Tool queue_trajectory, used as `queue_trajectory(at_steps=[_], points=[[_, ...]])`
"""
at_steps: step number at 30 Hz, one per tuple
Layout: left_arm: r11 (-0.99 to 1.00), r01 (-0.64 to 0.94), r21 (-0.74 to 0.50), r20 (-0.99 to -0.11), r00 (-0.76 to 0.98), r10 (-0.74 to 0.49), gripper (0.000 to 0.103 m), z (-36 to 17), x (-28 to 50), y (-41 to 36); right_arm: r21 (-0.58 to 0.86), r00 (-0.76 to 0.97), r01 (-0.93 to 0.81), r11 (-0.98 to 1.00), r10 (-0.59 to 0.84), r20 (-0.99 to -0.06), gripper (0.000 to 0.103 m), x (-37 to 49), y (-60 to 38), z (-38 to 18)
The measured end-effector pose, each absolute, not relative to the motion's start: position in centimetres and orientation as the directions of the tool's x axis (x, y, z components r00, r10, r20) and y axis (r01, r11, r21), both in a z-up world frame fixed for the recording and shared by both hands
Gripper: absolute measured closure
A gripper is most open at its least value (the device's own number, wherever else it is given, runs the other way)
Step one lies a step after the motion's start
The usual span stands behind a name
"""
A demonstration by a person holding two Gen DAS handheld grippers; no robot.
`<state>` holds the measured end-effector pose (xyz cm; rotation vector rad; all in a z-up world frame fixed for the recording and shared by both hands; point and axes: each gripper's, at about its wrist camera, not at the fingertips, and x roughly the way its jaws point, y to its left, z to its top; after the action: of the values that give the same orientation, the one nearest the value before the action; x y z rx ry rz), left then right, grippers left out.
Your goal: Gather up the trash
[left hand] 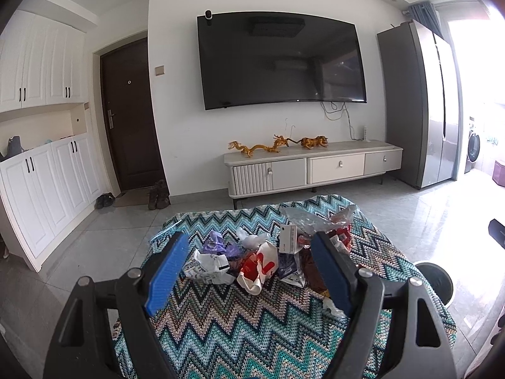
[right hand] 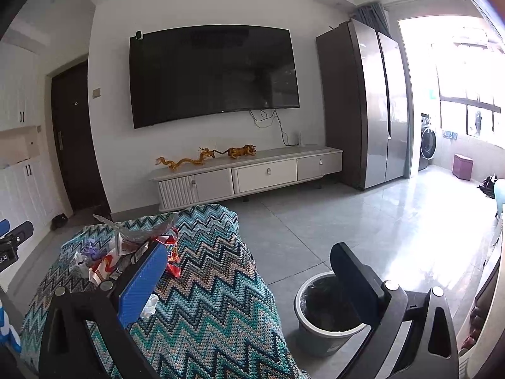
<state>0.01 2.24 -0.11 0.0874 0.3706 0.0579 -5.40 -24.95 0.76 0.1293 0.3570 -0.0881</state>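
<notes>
Left wrist view: your left gripper (left hand: 252,271) hovers with fingers spread wide and nothing between them, framing the trash (left hand: 268,252) heaped mid-cloth (left hand: 221,325), probably lined up for a first pick. Bare cloth lies on the near side; the bin (left hand: 437,279) sits beyond the cloth's right edge.

Right wrist view: your right gripper (right hand: 249,281) also stands spread and empty, over the cloth's (right hand: 214,284) right edge, likely waiting between trash (right hand: 126,249) and bin (right hand: 328,312). The floor (right hand: 363,221) around the bin is open.
</notes>
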Motion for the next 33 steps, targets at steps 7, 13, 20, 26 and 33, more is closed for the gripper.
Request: queue_trajectory(at_steps=[7,13,20,26,33], points=[[0.996,-0.034,0.083,-0.401,0.914,0.065,0.024,-0.7,1.2,4.6,0.105,0.930,0.069,0.992,-0.026,-0.366,0.000,-4.8,-24.3,1.0],[0.998,-0.036,0.058,-0.456,0.888,0.059,0.024,-1.8,2.8,8.1,0.103,0.901,-0.019,0.994,0.062,-0.430,0.000,-2.9,-23.1,0.2],[1.000,-0.004,-0.018,-0.579,0.815,-0.007,0.024,-6.0,5.0,13.0,0.180,0.810,-0.191,0.965,0.258,-0.526,0.000,0.8,-20.9,-3.2],[0.989,0.071,-0.128,-0.665,0.734,-0.138,0.024,-9.6,7.5,13.3,0.227,0.686,-0.301,0.926,0.375,-0.623,0.000,4.6,-17.8,-7.8],[0.967,0.163,-0.197,-0.701,0.665,-0.255,0.025,-12.4,11.8,10.0,0.247,0.582,-0.388,0.888,0.444,-0.682,0.004,7.8,-14.9,-11.2]])
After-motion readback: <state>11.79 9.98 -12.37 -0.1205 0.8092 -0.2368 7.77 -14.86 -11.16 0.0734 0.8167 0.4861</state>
